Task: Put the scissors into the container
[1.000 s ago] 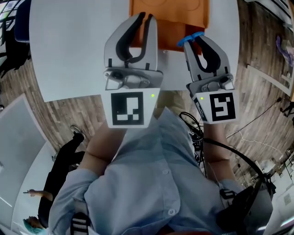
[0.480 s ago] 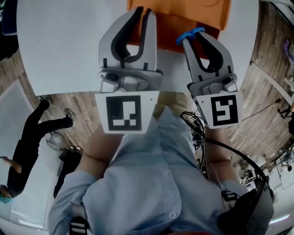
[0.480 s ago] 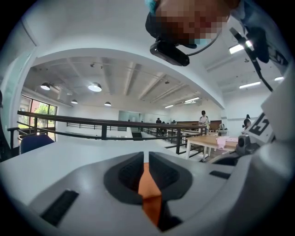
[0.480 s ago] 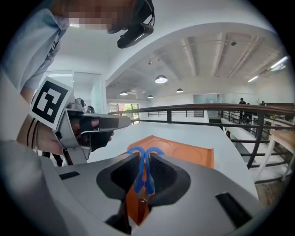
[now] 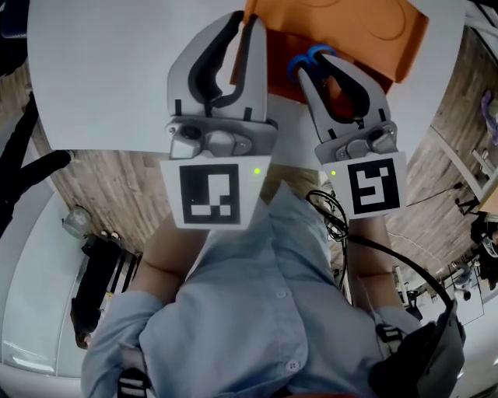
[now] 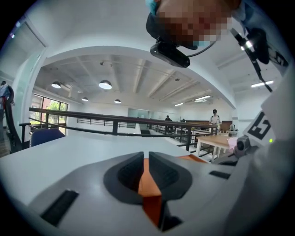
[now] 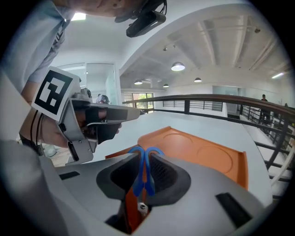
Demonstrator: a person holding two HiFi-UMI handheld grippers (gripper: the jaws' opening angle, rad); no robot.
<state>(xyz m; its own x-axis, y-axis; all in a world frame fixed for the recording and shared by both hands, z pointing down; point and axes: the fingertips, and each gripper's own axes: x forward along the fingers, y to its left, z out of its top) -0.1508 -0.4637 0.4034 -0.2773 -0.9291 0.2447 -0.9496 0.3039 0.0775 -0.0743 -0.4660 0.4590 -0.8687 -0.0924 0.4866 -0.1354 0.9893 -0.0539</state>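
The scissors (image 5: 310, 57) have blue loop handles that stick out past the tips of my right gripper (image 5: 317, 65), which is shut on them. In the right gripper view the blue handles (image 7: 143, 171) stand upright between the pads. The container, an orange tray (image 5: 366, 23) with round recesses, lies on the white table (image 5: 109, 78) just beyond both grippers. The scissors hang over its near edge. My left gripper (image 5: 243, 25) is shut with nothing in it, its tips at the tray's near left corner. The orange tray (image 6: 191, 158) shows past the left jaws.
The white table's near edge (image 5: 117, 148) runs just ahead of the person's body, with wooden floor (image 5: 101, 186) below it. Black cables (image 5: 331, 218) hang at the right hip. A dark railing (image 7: 221, 99) runs beyond the table. Wooden tables (image 6: 216, 142) stand farther off.
Both grippers have moved forward toward the tray. The scissors' handles, earlier short of the tray's edge, now hang over it. A person in black on the floor at left has gone from view.
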